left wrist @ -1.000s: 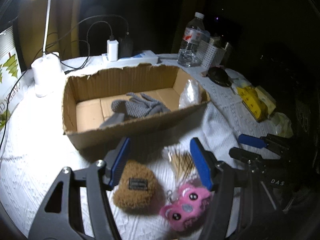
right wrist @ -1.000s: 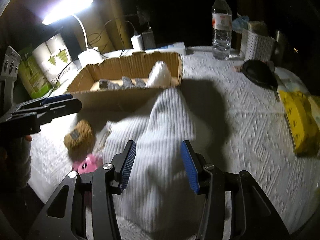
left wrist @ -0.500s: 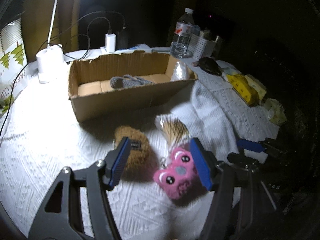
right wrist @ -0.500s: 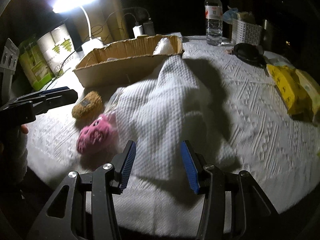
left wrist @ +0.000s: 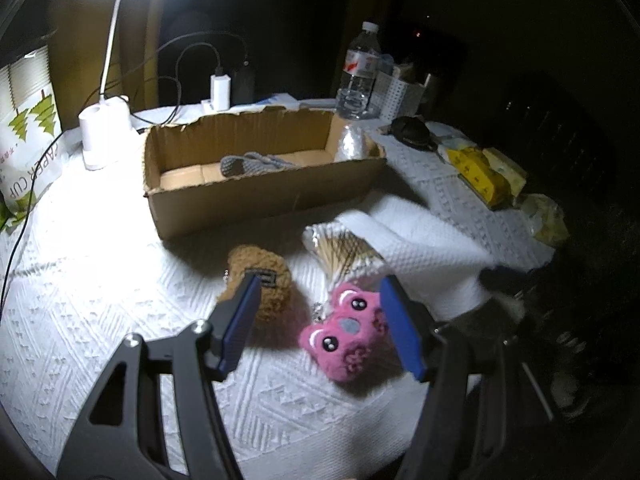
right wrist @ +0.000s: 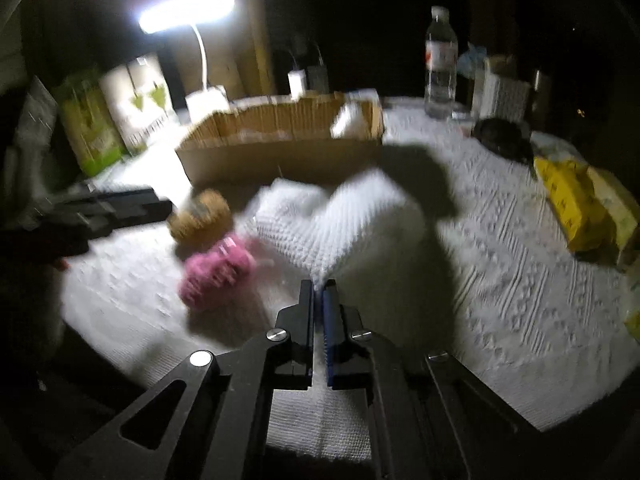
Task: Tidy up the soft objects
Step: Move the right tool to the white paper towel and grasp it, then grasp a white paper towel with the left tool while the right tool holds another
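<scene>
My right gripper (right wrist: 319, 286) is shut on the near edge of a white waffle towel (right wrist: 352, 220), which also shows bunched in the left wrist view (left wrist: 420, 240). My left gripper (left wrist: 316, 300) is open and empty, hovering over a pink plush toy (left wrist: 344, 332) and a brown fuzzy pouch (left wrist: 264, 280); both also show in the right wrist view, the pink plush toy (right wrist: 216, 272) and the pouch (right wrist: 200, 216). A cardboard box (left wrist: 260, 196) behind them holds grey gloves (left wrist: 248, 162) and a clear bag (left wrist: 350, 144).
A bag of cotton swabs (left wrist: 340, 248) lies half under the towel. A desk lamp (left wrist: 106, 136), charger (left wrist: 221, 92), water bottle (left wrist: 358, 76), white basket (left wrist: 396, 96), black object (left wrist: 412, 132) and yellow packets (left wrist: 480, 176) stand around the table's back and right.
My right gripper has closed on the towel's edge and the towel has bunched up. My left gripper has pulled back a little over the pink plush and the brown pouch.
</scene>
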The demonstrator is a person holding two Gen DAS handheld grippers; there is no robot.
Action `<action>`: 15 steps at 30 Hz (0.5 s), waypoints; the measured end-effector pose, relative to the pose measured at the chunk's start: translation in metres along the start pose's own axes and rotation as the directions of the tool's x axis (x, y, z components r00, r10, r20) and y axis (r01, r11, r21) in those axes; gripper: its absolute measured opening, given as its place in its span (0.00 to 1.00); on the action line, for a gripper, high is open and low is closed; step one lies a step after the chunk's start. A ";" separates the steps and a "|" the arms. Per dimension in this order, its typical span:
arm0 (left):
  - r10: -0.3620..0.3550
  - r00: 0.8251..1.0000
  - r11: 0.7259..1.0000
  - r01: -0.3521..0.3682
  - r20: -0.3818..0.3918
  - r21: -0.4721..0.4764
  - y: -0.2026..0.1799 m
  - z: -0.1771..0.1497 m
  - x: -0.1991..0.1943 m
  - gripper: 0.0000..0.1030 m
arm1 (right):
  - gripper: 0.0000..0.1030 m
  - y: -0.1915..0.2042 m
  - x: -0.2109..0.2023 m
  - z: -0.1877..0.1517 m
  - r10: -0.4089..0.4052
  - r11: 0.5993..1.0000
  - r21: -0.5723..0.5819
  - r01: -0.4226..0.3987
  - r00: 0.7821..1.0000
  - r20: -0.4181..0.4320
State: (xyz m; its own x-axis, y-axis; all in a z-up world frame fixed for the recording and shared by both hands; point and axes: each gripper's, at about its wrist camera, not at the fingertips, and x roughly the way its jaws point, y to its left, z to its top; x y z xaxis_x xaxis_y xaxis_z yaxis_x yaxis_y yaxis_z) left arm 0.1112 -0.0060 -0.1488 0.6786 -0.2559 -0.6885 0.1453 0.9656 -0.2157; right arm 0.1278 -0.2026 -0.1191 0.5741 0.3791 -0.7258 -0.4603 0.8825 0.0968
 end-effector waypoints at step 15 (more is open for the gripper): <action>0.007 1.000 1.000 -0.007 0.003 0.018 -0.024 0.011 0.006 0.62 | 0.04 -0.051 -0.047 0.035 0.022 0.995 0.088 -0.038 0.985 0.173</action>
State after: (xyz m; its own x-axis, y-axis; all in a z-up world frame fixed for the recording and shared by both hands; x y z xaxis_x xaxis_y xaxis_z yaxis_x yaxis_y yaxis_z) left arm 0.1191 -0.0299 -0.1403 0.6815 -0.2490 -0.6882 0.1534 0.9681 -0.1983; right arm 0.1480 -0.2557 -0.0664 0.6721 0.4412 -0.5946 -0.4202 0.8885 0.1843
